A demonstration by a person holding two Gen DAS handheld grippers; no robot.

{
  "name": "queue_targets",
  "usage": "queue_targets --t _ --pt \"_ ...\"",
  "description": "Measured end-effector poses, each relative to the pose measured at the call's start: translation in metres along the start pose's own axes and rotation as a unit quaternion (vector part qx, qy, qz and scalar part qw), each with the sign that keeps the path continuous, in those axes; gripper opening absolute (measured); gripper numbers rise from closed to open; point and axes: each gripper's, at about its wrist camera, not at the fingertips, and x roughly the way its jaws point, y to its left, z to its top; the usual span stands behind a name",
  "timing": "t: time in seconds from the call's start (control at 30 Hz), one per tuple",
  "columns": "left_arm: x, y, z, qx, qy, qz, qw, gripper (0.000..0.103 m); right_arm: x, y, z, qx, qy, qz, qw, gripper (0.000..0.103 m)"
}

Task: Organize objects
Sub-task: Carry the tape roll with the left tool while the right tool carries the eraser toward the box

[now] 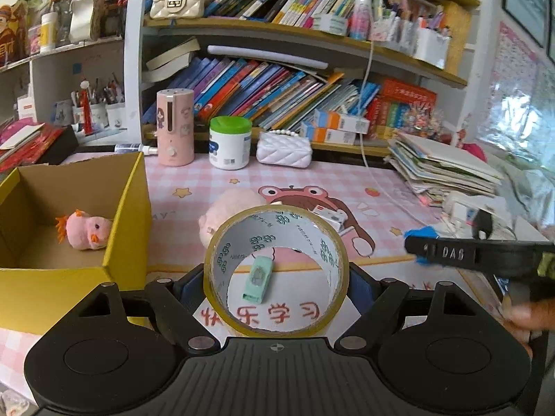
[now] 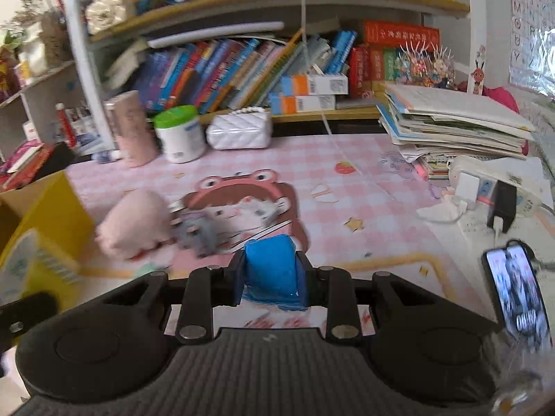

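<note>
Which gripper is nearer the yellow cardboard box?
Left. The left gripper, holding the tape roll, is beside the yellow cardboard box; the right gripper is farther right.

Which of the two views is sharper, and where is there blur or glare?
The left wrist view is sharper: the print inside the tape roll held by the left gripper reads clearly. The right wrist view is motion-blurred, most at the pink plush and yellow box; glare washes its upper right corner.
</note>
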Motion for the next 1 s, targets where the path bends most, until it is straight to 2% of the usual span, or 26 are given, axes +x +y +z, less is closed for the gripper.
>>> queue_targets --t 0.23,0.43,0.7,0.87,1.0 --pt "-0.043 0.034 -0.021 0.014 -0.008 -0.025 0.9996 0.083 -0.041 0.066 -0.038 -0.03 0.012 0.014 0.999 0.027" --pt "-0.082 0.084 -0.049 -0.009 0.013 -0.031 0.9994 0.083 -0.071 0.127 -0.073 -0.049 0.03 0.031 0.998 0.027" --pt "-0.129 0.145 -0.078 -0.036 0.019 0.001 0.9992 0.083 -0.099 0.207 -0.12 -0.083 0.047 0.065 0.993 0.027" --pt "-0.155 0.176 -0.087 -0.053 0.011 0.03 0.9981 0.083 -0.11 0.246 -0.135 -0.102 0.052 0.091 0.989 0.027" --pt "-0.171 0.191 -0.094 -0.062 0.003 0.038 0.9974 0.083 -0.118 0.273 -0.139 -0.119 0.049 0.107 0.986 0.027"
